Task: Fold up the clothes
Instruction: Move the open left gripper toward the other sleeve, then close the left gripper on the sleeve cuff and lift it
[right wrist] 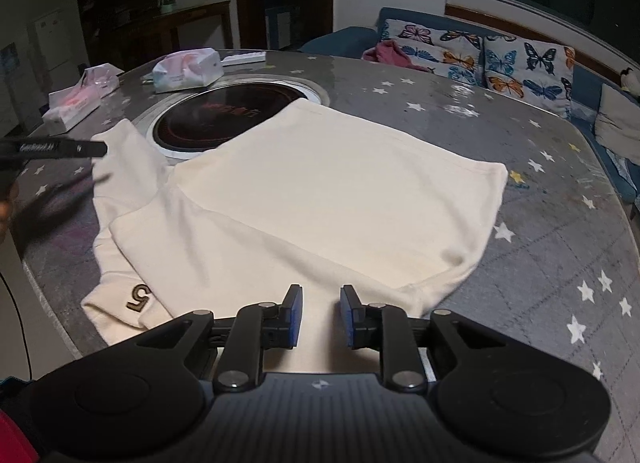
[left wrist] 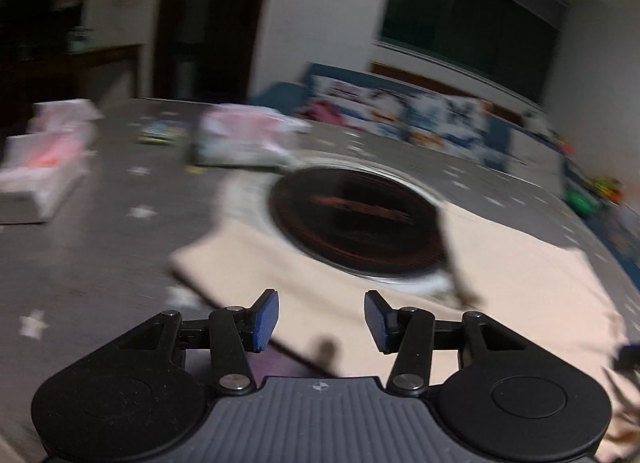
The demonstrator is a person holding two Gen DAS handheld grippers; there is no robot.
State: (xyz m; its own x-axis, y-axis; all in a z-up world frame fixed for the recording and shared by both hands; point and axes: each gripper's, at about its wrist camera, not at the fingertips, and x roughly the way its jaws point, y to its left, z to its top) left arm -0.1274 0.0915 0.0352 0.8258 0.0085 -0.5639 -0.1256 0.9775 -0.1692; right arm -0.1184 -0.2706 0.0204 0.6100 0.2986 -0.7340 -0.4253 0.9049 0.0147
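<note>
I see both my left gripper [left wrist: 320, 321] and right gripper [right wrist: 320, 317] parted and empty over the shirt [right wrist: 312, 199] at centre frame on the bench [right wrist: 540, 263].

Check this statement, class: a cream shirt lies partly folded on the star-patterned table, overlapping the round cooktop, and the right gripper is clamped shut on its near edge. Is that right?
Not quite. The right gripper is open, its jaws apart above the near edge of the cream shirt, gripping nothing, as the right wrist view shows. The shirt does lie partly folded on the star-patterned table, overlapping the round cooktop.
</note>
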